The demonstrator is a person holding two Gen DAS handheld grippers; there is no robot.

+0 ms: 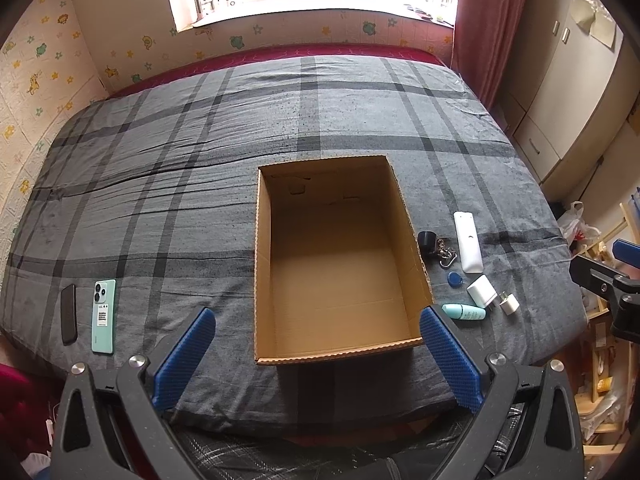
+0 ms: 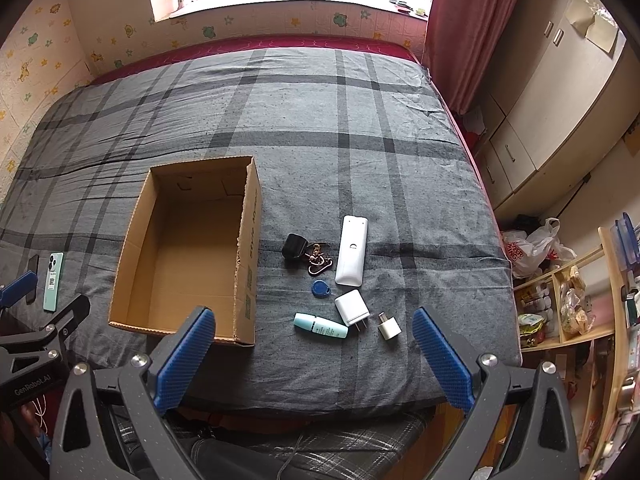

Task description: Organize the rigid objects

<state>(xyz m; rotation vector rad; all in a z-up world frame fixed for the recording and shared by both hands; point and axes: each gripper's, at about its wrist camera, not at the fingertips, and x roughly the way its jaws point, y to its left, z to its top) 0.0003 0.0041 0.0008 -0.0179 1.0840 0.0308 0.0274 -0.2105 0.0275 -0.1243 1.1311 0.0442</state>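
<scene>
An empty open cardboard box (image 1: pixel 262 264) (image 2: pixel 248 264) stands on the bed. Right of it lie a white remote (image 2: pixel 351 250) (image 1: pixel 467 242), a black key fob with keys (image 2: pixel 295 247) (image 1: pixel 427 241), a blue tag (image 2: pixel 320 288) (image 1: pixel 455 279), a white charger (image 2: pixel 352 307) (image 1: pixel 482 291), a small white plug (image 2: pixel 389 327) (image 1: pixel 509 304) and a teal tube (image 2: pixel 320 325) (image 1: pixel 464 311). Left of the box lie a mint phone (image 1: pixel 104 310) (image 2: pixel 53 281) and a black phone (image 1: pixel 68 314). My left gripper (image 1: pixel 316 322) is open above the box's near edge. My right gripper (image 2: pixel 314 322) is open above the tube.
The bed has a grey plaid cover (image 1: pixel 200 140) and fills the middle of both views. A wall with stickers is at left, a window behind. White cupboards (image 2: pixel 540 100), a wooden shelf (image 2: pixel 572 304) with clutter and plastic bags (image 2: pixel 536 246) stand at right.
</scene>
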